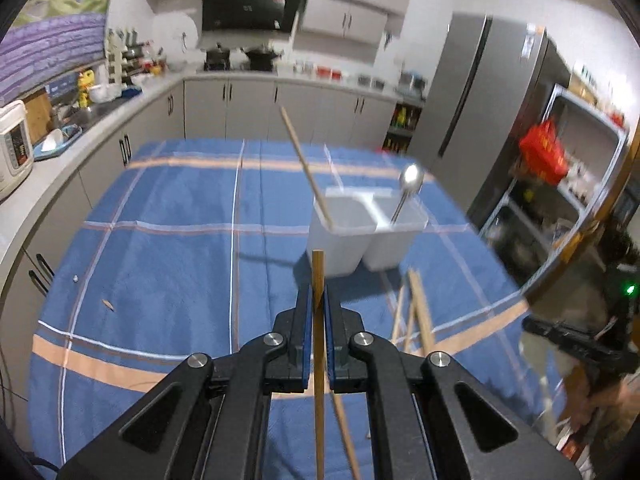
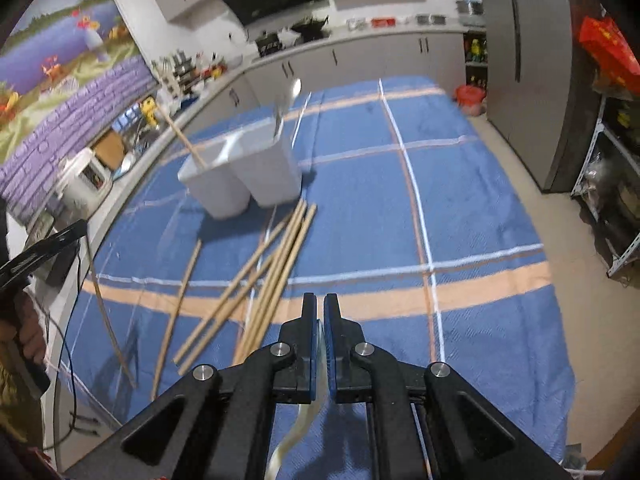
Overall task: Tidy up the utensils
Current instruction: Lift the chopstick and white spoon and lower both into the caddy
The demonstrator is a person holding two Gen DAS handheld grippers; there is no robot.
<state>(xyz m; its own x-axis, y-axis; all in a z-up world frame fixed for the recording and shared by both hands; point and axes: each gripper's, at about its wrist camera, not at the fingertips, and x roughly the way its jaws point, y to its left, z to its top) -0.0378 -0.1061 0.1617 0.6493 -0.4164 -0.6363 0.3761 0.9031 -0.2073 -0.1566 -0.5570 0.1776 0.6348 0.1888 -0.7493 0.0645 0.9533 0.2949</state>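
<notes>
Chopsticks (image 2: 256,276) lie loose on the blue cloth (image 2: 480,208) at six o'clock from the white holder (image 2: 240,176), while the left gripper (image 1: 319,300) is clamped on one chopstick (image 1: 319,360) and the right gripper (image 2: 319,308) on a metal handle (image 2: 296,432).

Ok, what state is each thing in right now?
left gripper: shut on a chopstick, held upright
right gripper: shut on a spoon handle
two-compartment holder: upright; one chopstick leaning in one compartment, one spoon in the other
loose chopsticks: lying scattered on the tablecloth
</notes>
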